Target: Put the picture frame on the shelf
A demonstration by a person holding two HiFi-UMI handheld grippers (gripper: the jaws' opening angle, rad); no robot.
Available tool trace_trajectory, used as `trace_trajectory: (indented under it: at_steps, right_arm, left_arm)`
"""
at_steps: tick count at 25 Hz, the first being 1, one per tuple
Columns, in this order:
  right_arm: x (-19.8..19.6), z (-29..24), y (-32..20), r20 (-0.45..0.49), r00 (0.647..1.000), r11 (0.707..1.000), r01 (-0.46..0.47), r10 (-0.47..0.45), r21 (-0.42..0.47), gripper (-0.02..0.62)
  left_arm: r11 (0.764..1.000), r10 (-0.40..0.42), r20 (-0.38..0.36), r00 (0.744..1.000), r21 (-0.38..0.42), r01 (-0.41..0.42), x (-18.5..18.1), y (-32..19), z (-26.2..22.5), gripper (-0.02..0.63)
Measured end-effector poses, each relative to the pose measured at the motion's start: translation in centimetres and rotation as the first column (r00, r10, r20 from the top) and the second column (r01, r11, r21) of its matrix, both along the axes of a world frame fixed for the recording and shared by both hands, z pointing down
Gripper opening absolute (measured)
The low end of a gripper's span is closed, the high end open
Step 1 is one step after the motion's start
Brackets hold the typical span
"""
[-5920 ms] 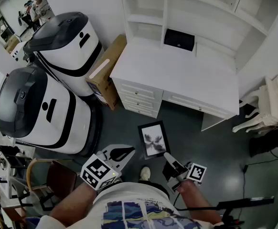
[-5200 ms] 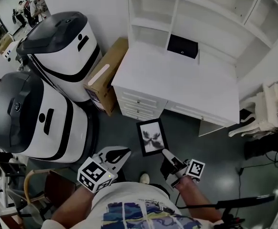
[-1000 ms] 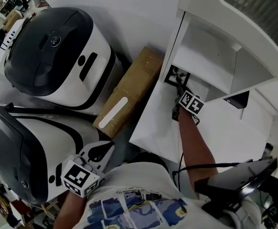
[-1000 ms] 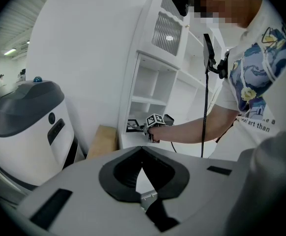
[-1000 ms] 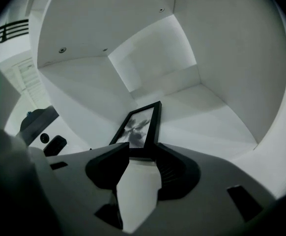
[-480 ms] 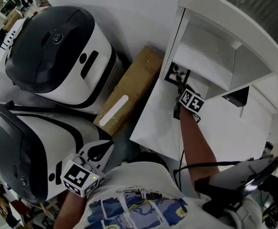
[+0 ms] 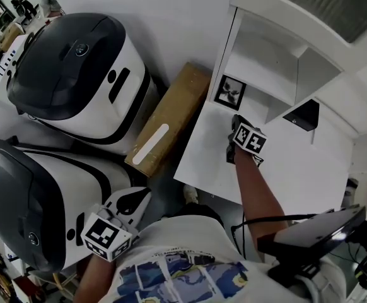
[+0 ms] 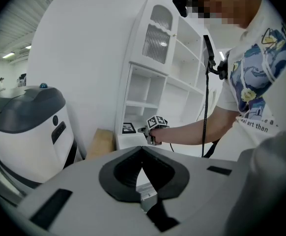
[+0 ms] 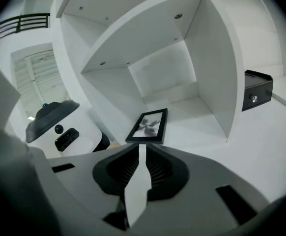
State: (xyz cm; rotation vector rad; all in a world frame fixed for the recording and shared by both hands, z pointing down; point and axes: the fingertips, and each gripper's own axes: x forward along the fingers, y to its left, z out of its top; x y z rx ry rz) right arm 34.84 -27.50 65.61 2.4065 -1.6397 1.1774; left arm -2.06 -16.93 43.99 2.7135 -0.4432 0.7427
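The black picture frame (image 7: 229, 92) (image 9: 149, 126) stands tilted in the lowest left compartment of the white shelf unit (image 7: 259, 49), at the desk's back left. My right gripper (image 7: 236, 120) (image 9: 139, 146) hovers over the desk a short way in front of the frame and apart from it. Its jaws are closing to a narrow gap with nothing between them. My left gripper (image 7: 147, 193) (image 8: 142, 149) hangs low at my left side, shut and empty. The left gripper view shows the frame (image 8: 128, 128) and the right gripper (image 8: 155, 127) small in the distance.
A small black box (image 7: 304, 115) (image 9: 257, 90) sits in the neighbouring compartment to the right. The white desk top (image 7: 297, 163) stretches under my right arm. A cardboard box (image 7: 168, 118) leans beside the desk, next to two large white-and-black machines (image 7: 76, 68).
My right gripper has let go of the frame and drawn back from the compartment, its jaws narrowing. The frame stays standing on the shelf. The left gripper has hardly moved.
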Motion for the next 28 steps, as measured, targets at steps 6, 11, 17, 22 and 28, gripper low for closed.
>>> trace_trajectory:
  at_steps: [6, 11, 17, 22, 28]
  right_arm:
    - [-5.1, -1.1, 3.6, 0.014, 0.998, 0.998, 0.061, -0.061, -0.010, 0.043]
    - [-10.0, -2.4, 7.4, 0.013, 0.992, 0.992, 0.128, -0.128, -0.019, 0.035]
    - [-17.3, -3.8, 12.5, -0.001, 0.968, 0.968, 0.250, -0.250, -0.033, 0.031]
    - [-22.7, -5.5, 16.8, -0.042, 0.936, 0.936, 0.345, -0.349, -0.068, 0.029]
    - [-27.9, -7.3, 21.2, -0.095, 0.888, 0.891, 0.441, -0.451, -0.104, 0.028]
  left_arm:
    - [1.000, 0.016, -0.040, 0.999, -0.004, -0.016, -2.9, 2.2, -0.6, 0.014]
    - [0.999, 0.043, -0.091, 0.995, -0.007, -0.044, -4.9, 4.2, -1.1, 0.014]
    - [0.996, 0.089, -0.132, 0.987, -0.001, -0.090, -7.8, 7.0, -1.5, 0.014]
    - [0.993, 0.118, -0.153, 0.981, -0.004, -0.120, -9.9, 9.2, -1.4, 0.014]
    - [0.989, 0.145, -0.178, 0.973, -0.001, -0.147, -11.9, 11.5, -1.4, 0.013]
